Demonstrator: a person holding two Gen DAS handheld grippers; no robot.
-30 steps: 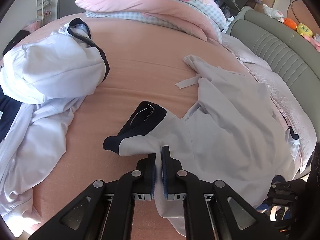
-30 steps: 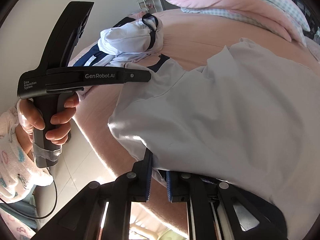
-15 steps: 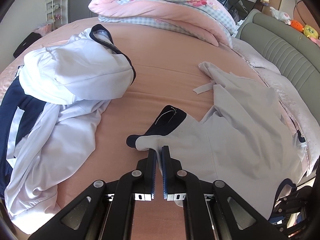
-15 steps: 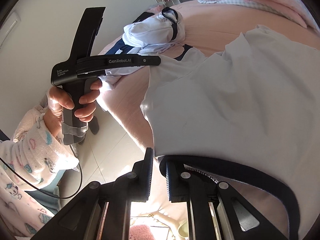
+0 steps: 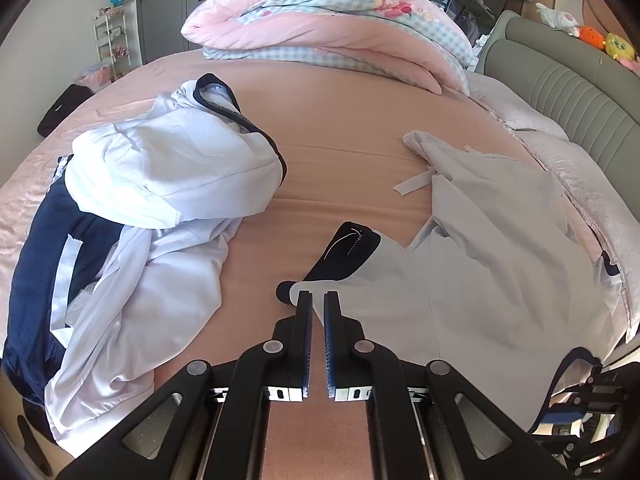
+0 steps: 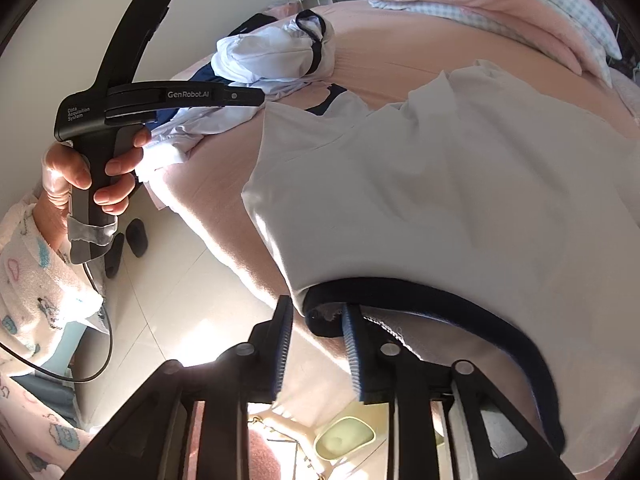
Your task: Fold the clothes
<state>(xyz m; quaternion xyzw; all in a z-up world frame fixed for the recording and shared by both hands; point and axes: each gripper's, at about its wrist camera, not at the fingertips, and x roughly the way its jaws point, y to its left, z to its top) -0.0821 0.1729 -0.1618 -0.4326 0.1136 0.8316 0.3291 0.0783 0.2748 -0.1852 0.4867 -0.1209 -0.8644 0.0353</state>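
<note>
- The white shirt [image 5: 480, 280] lies spread on the bed [image 5: 340, 140], its length running from the near edge toward the headboard [image 5: 580, 108].
- The left tool [image 5: 317, 300] is clenched on the shirt's sleeve edge, just by the navy cuff [image 5: 352, 248].
- The right tool [image 6: 316, 320] is released, its jaws standing either side of the navy hem [image 6: 440, 300] at the bed's edge.
- A heap of clothes [image 5: 140, 200] lies well apart, on the left.

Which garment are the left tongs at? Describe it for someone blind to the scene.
On the pink bed, right of the crumpled white-and-navy pile, lies a white shirt spread flat. The left tongs sit at its sleeve, the only one with a navy cuff pointing toward the pile.
</note>
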